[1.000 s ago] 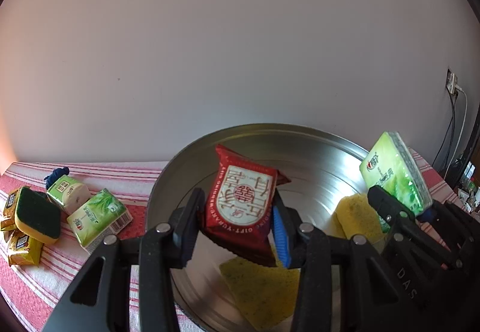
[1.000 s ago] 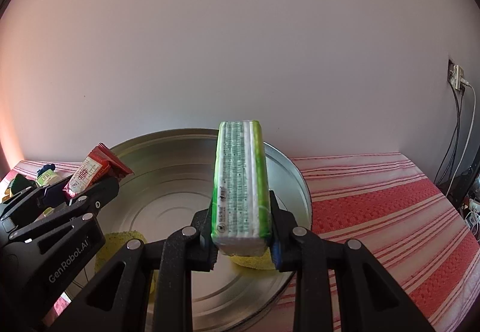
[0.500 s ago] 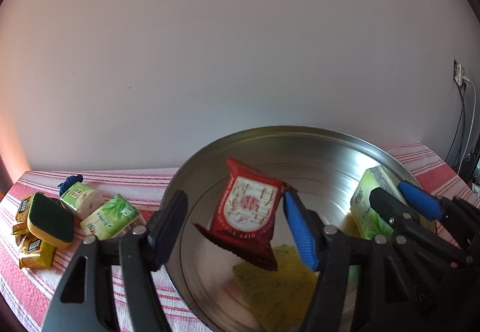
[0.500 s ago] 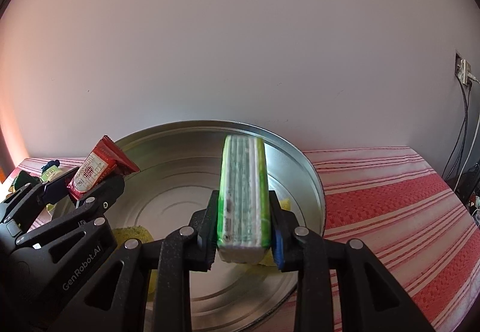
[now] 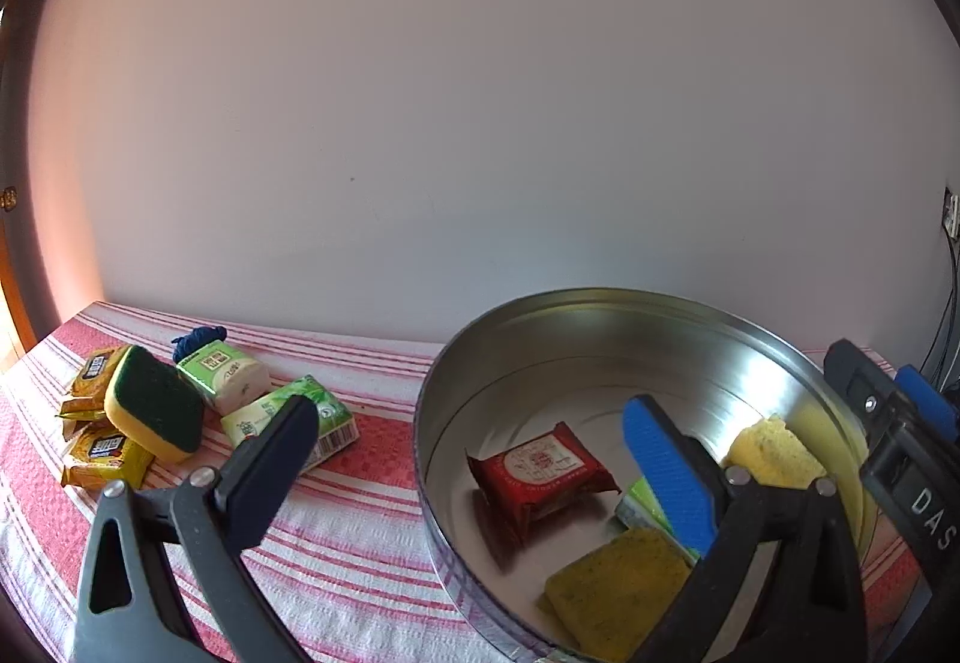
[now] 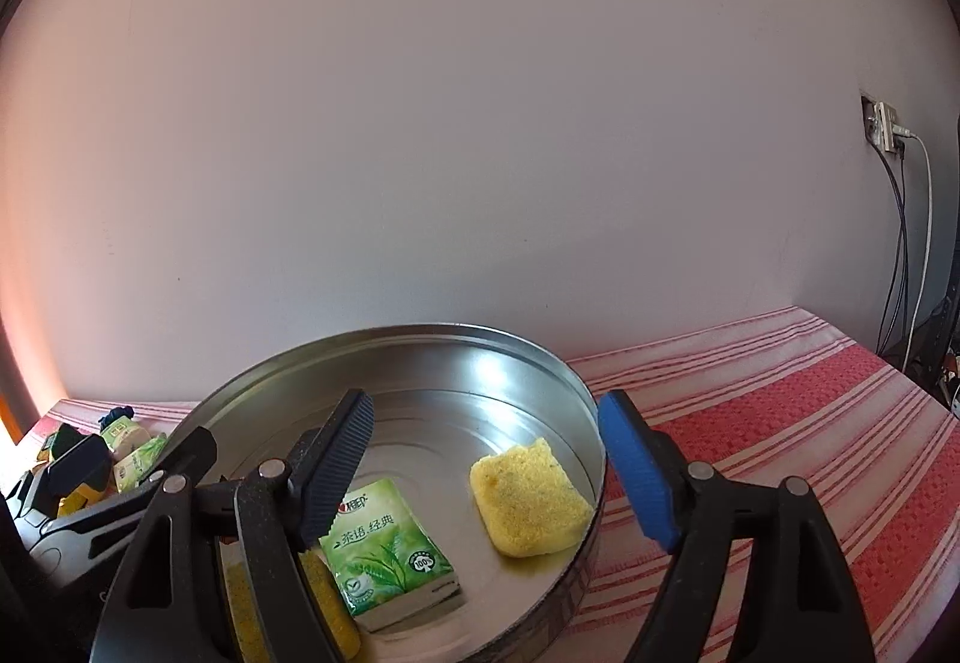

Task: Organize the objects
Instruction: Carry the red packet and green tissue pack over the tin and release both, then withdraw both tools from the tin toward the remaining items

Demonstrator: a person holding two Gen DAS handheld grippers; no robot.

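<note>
A round metal tin (image 5: 600, 303) (image 6: 540, 357) stands on the striped cloth. Inside it lie a red snack packet (image 5: 540, 474), a green tissue pack (image 6: 387, 549) (image 5: 645, 501) and two yellow sponges (image 5: 618, 588) (image 6: 528, 501). My left gripper (image 5: 474, 453) hangs above the tin's left rim, its jaws opening wide, nothing between them. My right gripper (image 6: 486, 459) hovers over the tin, jaws opening, the tissue pack lying free below them. Part of the right gripper (image 5: 900, 435) shows at the left wrist view's right edge.
Left of the tin on the cloth (image 5: 360, 513) sit a green-topped sponge (image 5: 153, 405), yellow packets (image 5: 105, 453), a small roll with blue cord (image 5: 222, 372) and another green tissue pack (image 5: 288, 420). Cables (image 6: 906, 255) hang from a wall socket at the right.
Both grippers opened. The red packet dropped from the left one and the green tissue pack from the right one; both now lie flat in the tin. The left view swung leftward.
</note>
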